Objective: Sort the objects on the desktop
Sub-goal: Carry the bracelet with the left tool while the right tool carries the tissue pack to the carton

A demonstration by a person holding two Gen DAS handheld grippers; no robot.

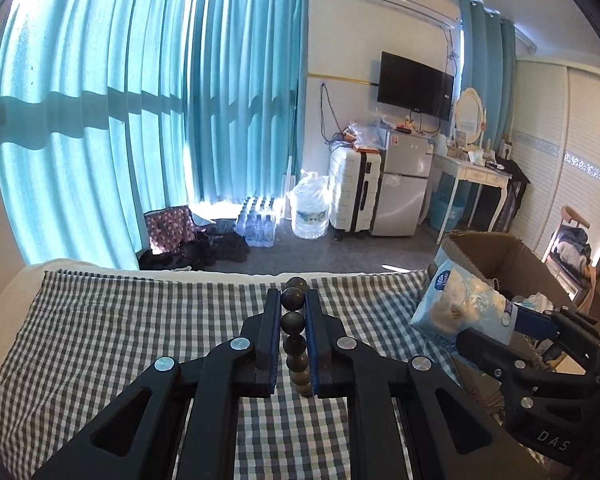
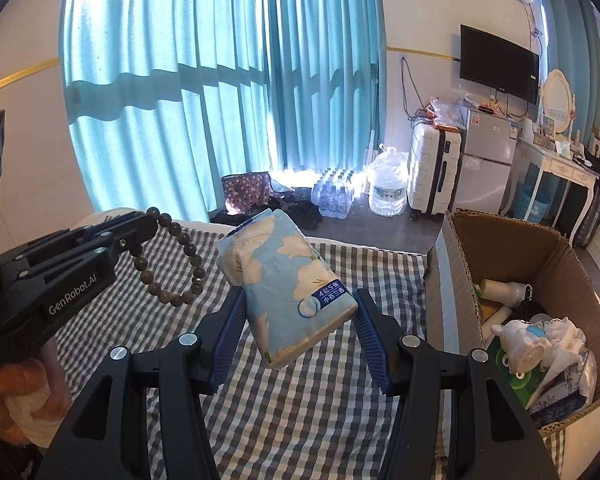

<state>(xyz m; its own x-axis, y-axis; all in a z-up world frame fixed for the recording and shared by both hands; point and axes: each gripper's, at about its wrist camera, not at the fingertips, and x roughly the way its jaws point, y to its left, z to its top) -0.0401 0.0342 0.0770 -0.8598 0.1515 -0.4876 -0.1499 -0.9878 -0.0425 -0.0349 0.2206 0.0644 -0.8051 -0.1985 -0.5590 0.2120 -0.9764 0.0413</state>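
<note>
My left gripper (image 1: 293,296) is shut on a dark bead bracelet (image 1: 294,324) and holds it above the checkered cloth (image 1: 120,340). In the right wrist view the bracelet (image 2: 172,260) hangs as a loop from that gripper (image 2: 140,220) at the left. My right gripper (image 2: 300,300) is shut on a pale blue flowered tissue pack (image 2: 284,280), lifted off the cloth and tilted. The pack (image 1: 460,304) also shows at the right of the left wrist view, beside the cardboard box (image 1: 512,256).
The open cardboard box (image 2: 460,280) stands at the right edge of the checkered cloth (image 2: 300,400), holding bottles, a white toy and packets. Beyond the surface's far edge lie floor, water bottles (image 2: 334,196), a suitcase (image 2: 434,172) and curtains.
</note>
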